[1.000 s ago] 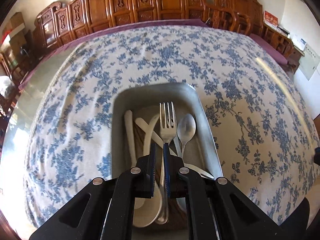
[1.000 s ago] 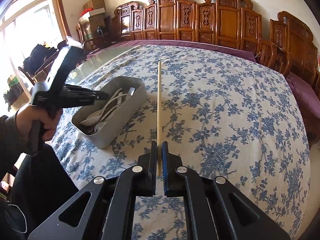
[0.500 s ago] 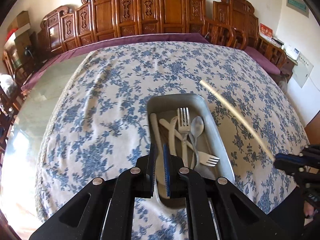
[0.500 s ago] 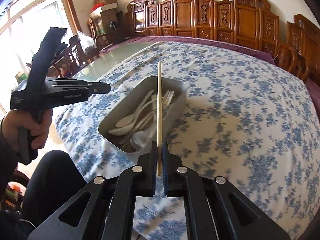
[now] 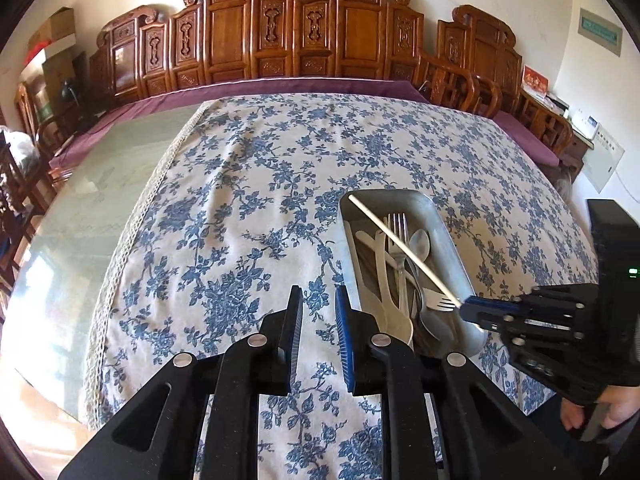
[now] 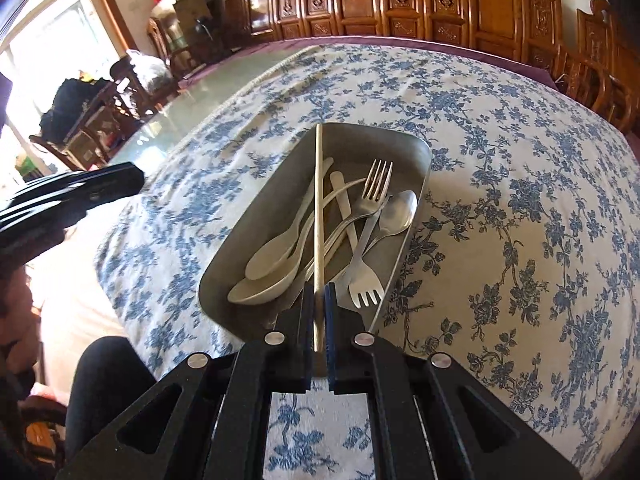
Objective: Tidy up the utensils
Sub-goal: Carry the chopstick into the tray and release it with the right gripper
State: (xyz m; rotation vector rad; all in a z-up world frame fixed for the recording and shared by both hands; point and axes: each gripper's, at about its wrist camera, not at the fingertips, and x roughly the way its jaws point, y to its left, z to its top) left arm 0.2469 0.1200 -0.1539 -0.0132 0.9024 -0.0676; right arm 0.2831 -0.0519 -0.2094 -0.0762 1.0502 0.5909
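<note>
In the left wrist view, over the blue-flowered tablecloth (image 5: 240, 208): left gripper (image 5: 318, 312) empty, jaws opening with only cloth showing in the gap. Just to its right, a grey metal tray (image 5: 448, 220) holding a metal fork (image 5: 398, 236), a metal spoon (image 5: 420, 244), a second fork (image 5: 438, 303) lying crosswise and white plastic utensils (image 5: 380, 264). At the right edge, the right gripper (image 5: 466, 307), clamped on a pale chopstick (image 5: 400, 240) slanting above the tray towards its far left corner. Beyond the table, carved wooden chairs (image 5: 280, 40) along the wall.

In the right wrist view, above the tray's near end: right gripper (image 6: 319, 300) closed tight on the chopstick (image 6: 318, 200), the stick pointing straight ahead over the tray (image 6: 256, 208). Inside, two white spoons (image 6: 272, 256), the upright fork (image 6: 374, 192), the metal spoon (image 6: 396, 212) and the other fork (image 6: 364, 292) with tines nearest the camera. Far left, blurred, the left gripper (image 6: 132, 180).
</note>
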